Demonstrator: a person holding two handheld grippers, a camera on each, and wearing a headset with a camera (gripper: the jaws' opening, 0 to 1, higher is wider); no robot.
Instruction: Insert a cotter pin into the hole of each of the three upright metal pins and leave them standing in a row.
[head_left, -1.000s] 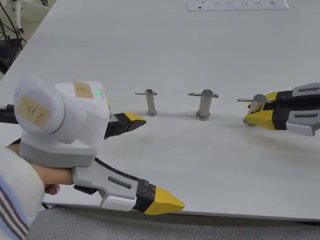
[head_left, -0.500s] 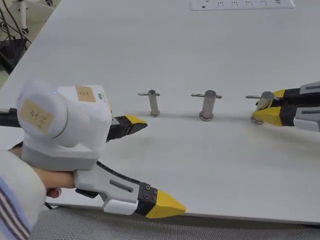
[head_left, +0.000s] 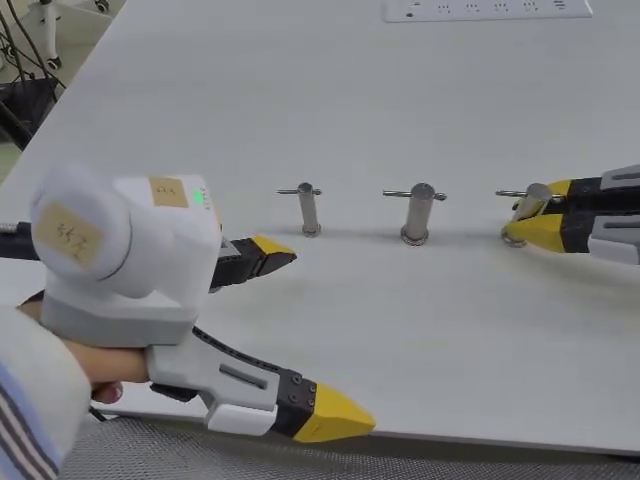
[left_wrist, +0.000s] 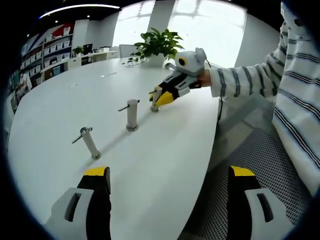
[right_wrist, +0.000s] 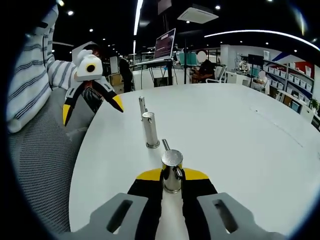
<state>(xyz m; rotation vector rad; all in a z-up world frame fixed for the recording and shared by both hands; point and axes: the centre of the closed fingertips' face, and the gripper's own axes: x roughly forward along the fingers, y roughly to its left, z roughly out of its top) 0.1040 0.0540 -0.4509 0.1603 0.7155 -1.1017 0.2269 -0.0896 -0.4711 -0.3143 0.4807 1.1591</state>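
Observation:
Three upright metal pins stand in a row on the white table (head_left: 420, 330): the left pin (head_left: 307, 210), the middle pin (head_left: 418, 213) and the right pin (head_left: 531, 208). A thin cotter pin (head_left: 400, 193) sticks out sideways near the top of each. My right gripper (head_left: 538, 218) comes in from the right and is shut on the right pin (right_wrist: 172, 169), low on its shaft. Near the table's front edge, my left gripper (head_left: 310, 335) is open and holds nothing. It points along the row (left_wrist: 132, 114) from short of the left pin (left_wrist: 90, 142).
A white power strip (head_left: 485, 8) lies at the table's far edge. The front edge runs just under the left gripper, with a grey mesh chair seat (head_left: 150, 450) below it. A potted plant (left_wrist: 157, 45) stands past the table's end.
The head camera has shifted a little. The right gripper stays on the right pin, and the left gripper has barely moved.

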